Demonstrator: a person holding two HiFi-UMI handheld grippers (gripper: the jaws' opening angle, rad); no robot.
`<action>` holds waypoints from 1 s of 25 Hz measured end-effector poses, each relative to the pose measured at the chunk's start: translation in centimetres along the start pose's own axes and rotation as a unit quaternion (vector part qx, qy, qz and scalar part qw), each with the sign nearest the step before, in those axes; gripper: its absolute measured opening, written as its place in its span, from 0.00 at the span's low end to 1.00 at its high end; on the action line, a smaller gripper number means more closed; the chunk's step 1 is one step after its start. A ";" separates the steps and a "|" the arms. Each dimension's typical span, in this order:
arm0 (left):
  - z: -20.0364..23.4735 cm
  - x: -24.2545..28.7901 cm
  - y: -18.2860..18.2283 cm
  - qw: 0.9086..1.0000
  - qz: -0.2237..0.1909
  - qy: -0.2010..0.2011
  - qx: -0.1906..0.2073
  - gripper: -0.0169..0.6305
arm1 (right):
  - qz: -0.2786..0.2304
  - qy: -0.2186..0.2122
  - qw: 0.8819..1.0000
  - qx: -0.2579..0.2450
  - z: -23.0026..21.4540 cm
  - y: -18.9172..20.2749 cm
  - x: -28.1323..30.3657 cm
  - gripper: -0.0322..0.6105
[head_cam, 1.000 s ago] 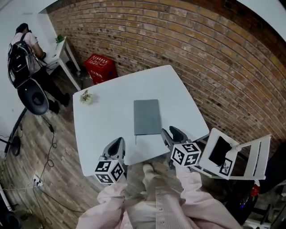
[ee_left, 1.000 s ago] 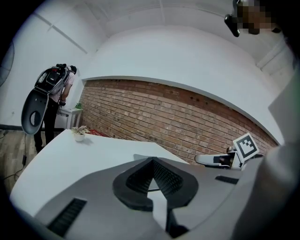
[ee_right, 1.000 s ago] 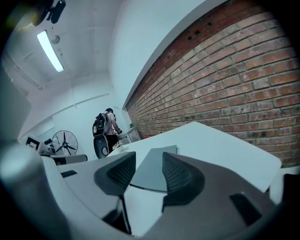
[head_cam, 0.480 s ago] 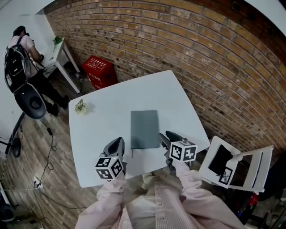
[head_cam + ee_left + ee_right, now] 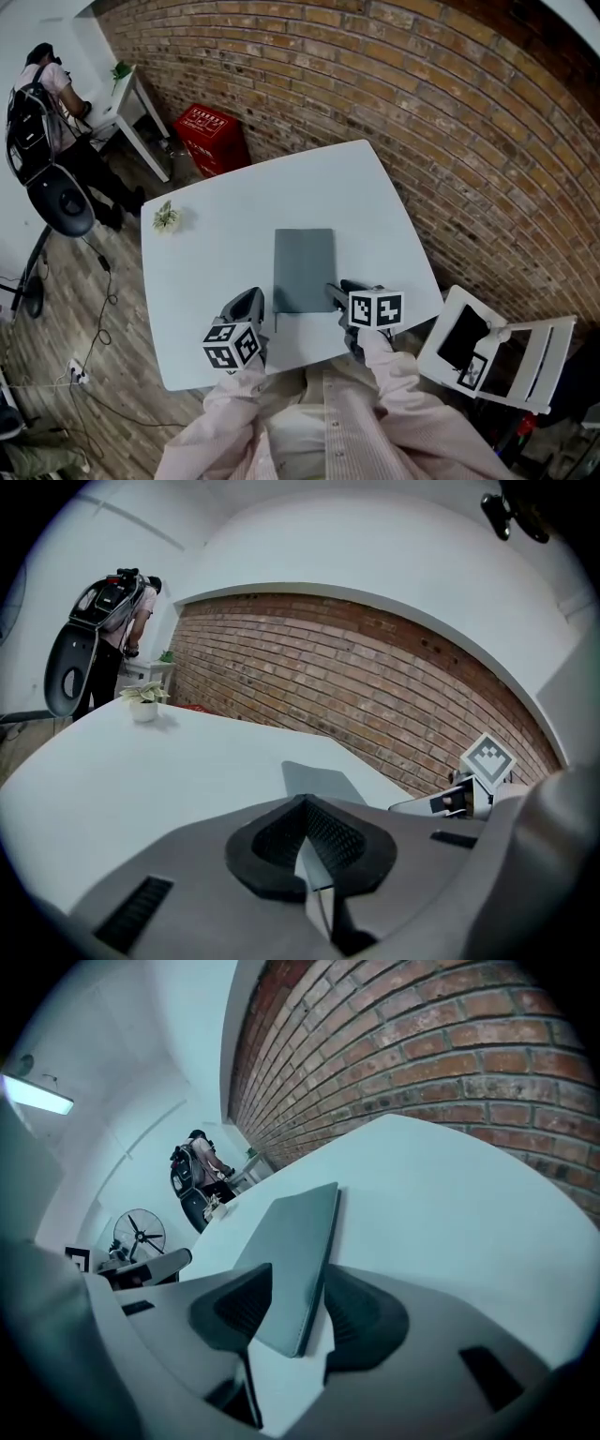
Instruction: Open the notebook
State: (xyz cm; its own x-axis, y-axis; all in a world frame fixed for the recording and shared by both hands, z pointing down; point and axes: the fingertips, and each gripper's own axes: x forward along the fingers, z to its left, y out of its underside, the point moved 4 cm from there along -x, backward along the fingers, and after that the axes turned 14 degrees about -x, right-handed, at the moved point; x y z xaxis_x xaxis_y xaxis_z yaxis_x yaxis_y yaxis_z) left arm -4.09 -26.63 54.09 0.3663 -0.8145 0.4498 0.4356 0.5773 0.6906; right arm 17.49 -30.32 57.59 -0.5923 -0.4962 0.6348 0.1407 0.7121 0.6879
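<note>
Straddling the near right corner of the closed notebook [image 5: 305,267], at the middle of the surface [image 5: 211,253], the right gripper [image 5: 335,292] is shown with jaws apart. The left gripper [image 5: 254,300] is held closed and empty, near left. Were every page pinched together, the notebook would likely be dragged unopened.

One grey notebook [image 5: 304,270] lies on one white tabletop [image 5: 234,216], and one small potted plant [image 5: 166,217] stands near its left edge. Two grippers are at the near edge: one left gripper [image 5: 251,302] and one right gripper [image 5: 339,291]. The floor carries one red crate [image 5: 211,129], one black office chair [image 5: 56,197] and one white chair [image 5: 487,347]. One person [image 5: 42,89] stands at one white desk [image 5: 117,98]
</note>
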 end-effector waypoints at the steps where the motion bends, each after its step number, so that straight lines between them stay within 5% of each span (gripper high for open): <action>1: 0.2 0.0 0.2 1.000 0.004 -0.001 -0.002 0.01 | 0.008 0.002 1.000 0.000 0.0 0.2 0.2 0.33; 11: 0.8 0.1 2.0 0.999 0.049 0.006 -0.017 0.01 | 0.059 0.004 0.998 0.025 0.7 2.1 1.5 0.32; 14: 0.8 -0.1 2.2 0.998 0.058 0.011 -0.016 0.01 | 0.063 0.009 0.998 0.026 0.7 2.2 1.6 0.22; 25: 1.0 -0.4 2.0 0.998 0.063 0.016 -0.015 0.01 | 0.062 0.015 0.997 0.053 0.6 2.1 1.5 0.16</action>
State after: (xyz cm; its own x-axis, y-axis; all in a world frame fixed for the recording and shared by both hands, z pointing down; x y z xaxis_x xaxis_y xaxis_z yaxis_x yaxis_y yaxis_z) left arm -4.19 -25.23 55.91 0.4449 -0.7341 0.5130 0.4089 0.6762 0.6129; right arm 16.46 -29.28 59.84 -0.5506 -0.4150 0.7243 0.1255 0.8167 0.5633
